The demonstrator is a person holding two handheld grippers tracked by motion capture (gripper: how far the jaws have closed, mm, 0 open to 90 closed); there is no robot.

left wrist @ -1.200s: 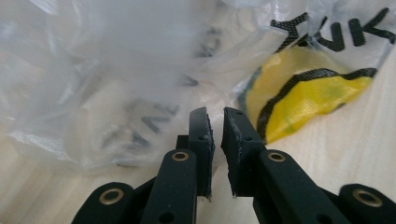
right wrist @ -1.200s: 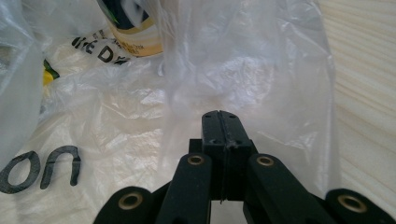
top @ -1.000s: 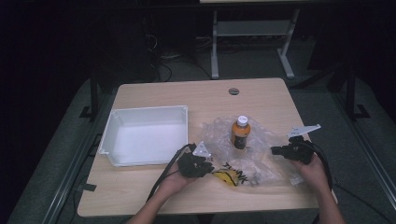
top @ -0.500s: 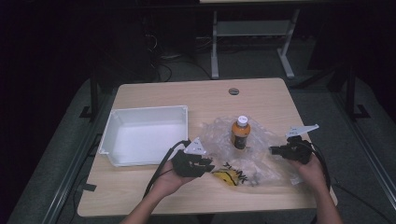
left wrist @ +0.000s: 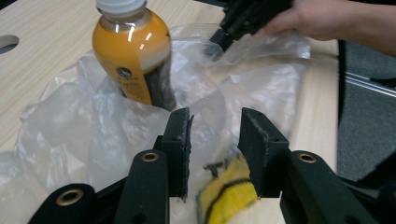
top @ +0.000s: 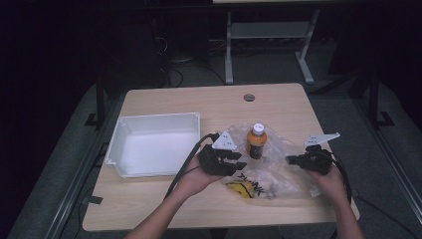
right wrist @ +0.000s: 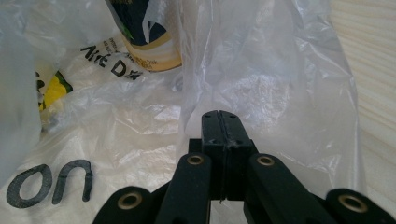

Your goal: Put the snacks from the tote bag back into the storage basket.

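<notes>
A clear plastic bag [top: 278, 167] lies crumpled on the wooden table [top: 209, 104]. An orange drink bottle [top: 257, 143] with a white cap stands upright in its folds, and a yellow packet [top: 242, 188] lies at its near edge. My left gripper [top: 241, 166] hovers just left of the bottle. Its jaws have just been opening and stand apart [left wrist: 215, 135]; the yellow packet [left wrist: 229, 193] and bag film [left wrist: 93, 135] lie below them, unpressed. My right gripper [top: 289, 160] is shut on the bag's right side, with film [right wrist: 261, 70] rising from its closed jaws [right wrist: 220, 117].
A white plastic tray [top: 122, 134] sits at the table's left, close to the left hand's cable. A round cable hole [top: 249, 97] marks the far table edge. The bottle [left wrist: 135, 56] stands right ahead of the left jaws.
The left gripper has lifted off the bag near the yellow packet and its jaws have spread apart. The right gripper has stayed put, shut on the bag.
</notes>
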